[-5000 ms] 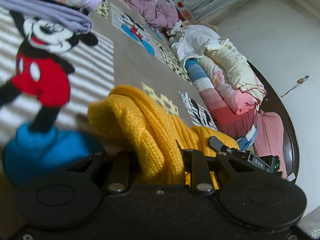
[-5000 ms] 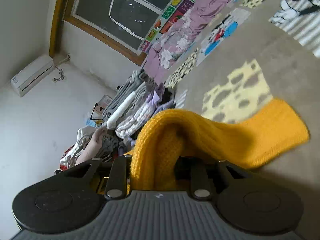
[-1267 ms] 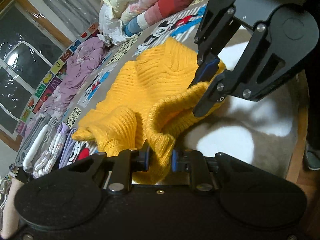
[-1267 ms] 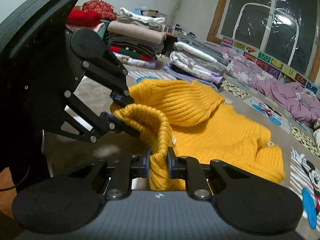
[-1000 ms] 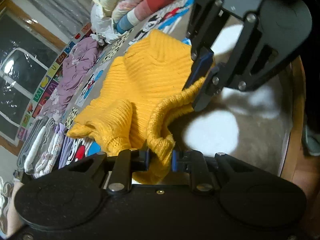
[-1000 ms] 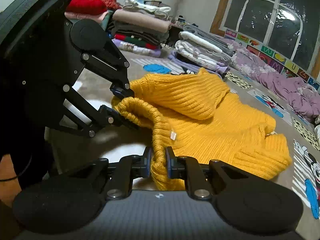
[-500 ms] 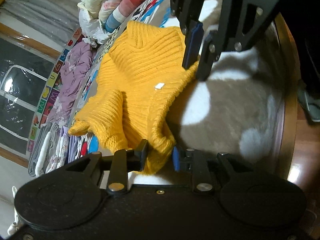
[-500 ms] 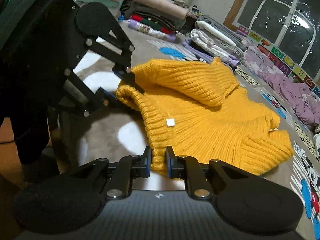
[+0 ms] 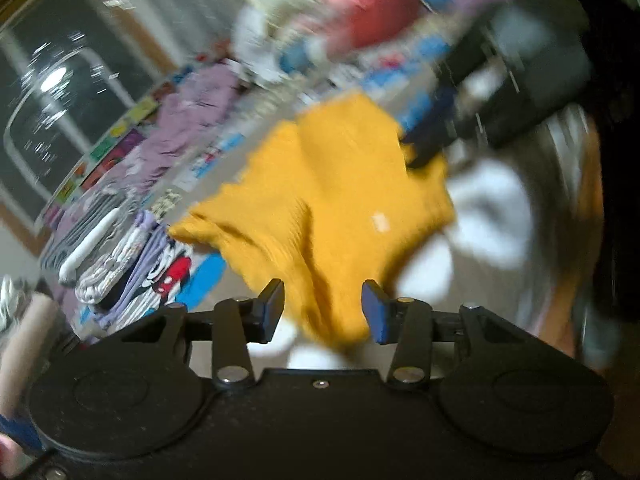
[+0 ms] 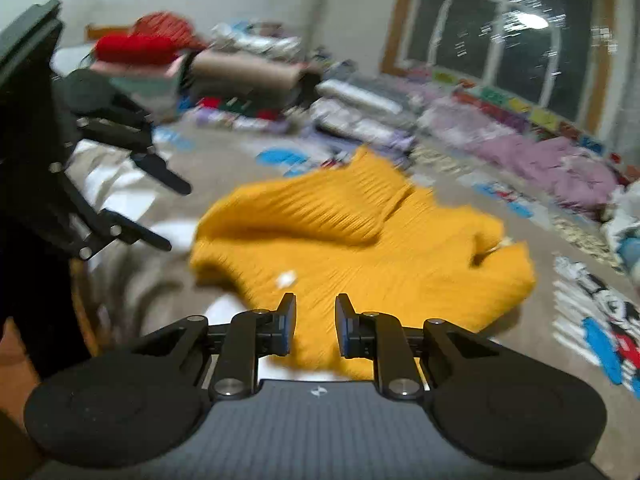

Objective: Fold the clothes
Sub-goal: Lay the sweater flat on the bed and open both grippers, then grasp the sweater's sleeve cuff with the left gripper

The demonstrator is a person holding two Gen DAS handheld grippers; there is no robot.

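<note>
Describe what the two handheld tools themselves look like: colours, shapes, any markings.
Both are black linkage tools. The left tool has a smooth black body with two round discs, silver pivot screws and dark blue pads on the fingers. The right tool has the same shape, but its body is ribbed grey with a small pale logo.

**Materials and surfaces**

The yellow sweater is thick ribbed knit cloth, matt. The bedcover is soft printed cloth. The right gripper is matt black plastic with shiny metal pins; its body is ridged.
</note>
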